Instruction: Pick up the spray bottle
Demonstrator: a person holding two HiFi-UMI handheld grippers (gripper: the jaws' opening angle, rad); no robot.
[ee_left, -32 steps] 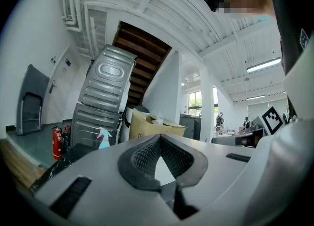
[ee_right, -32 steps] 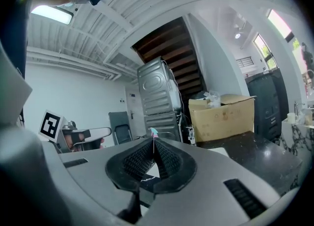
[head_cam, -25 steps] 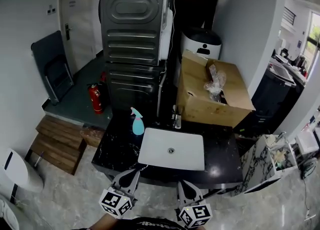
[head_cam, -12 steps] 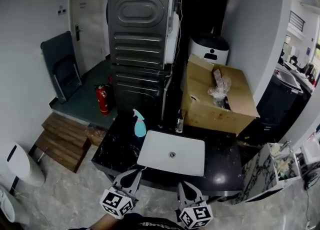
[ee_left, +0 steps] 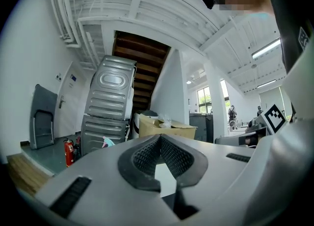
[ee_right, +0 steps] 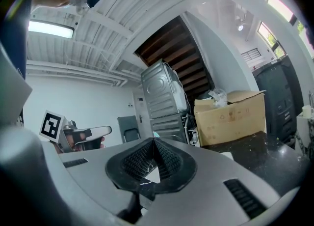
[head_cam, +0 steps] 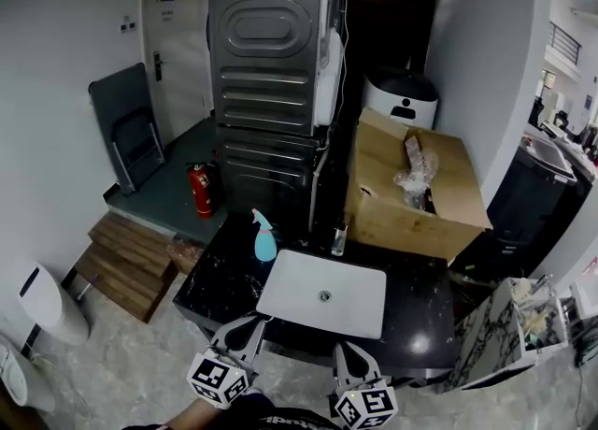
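Nothing grabbed yet; the teal spray bottle (head_cam: 264, 238) stands near the dark surface's (head_cam: 220, 283) far left corner, beside the white sink (head_cam: 290, 290); left gripper (head_cam: 250, 323) and right gripper (head_cam: 346, 350) hover at the near edge, jaws pressed together, empty; reach, opening and grasp all to come.

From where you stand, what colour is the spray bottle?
Teal. The spray bottle shows best in the head view.
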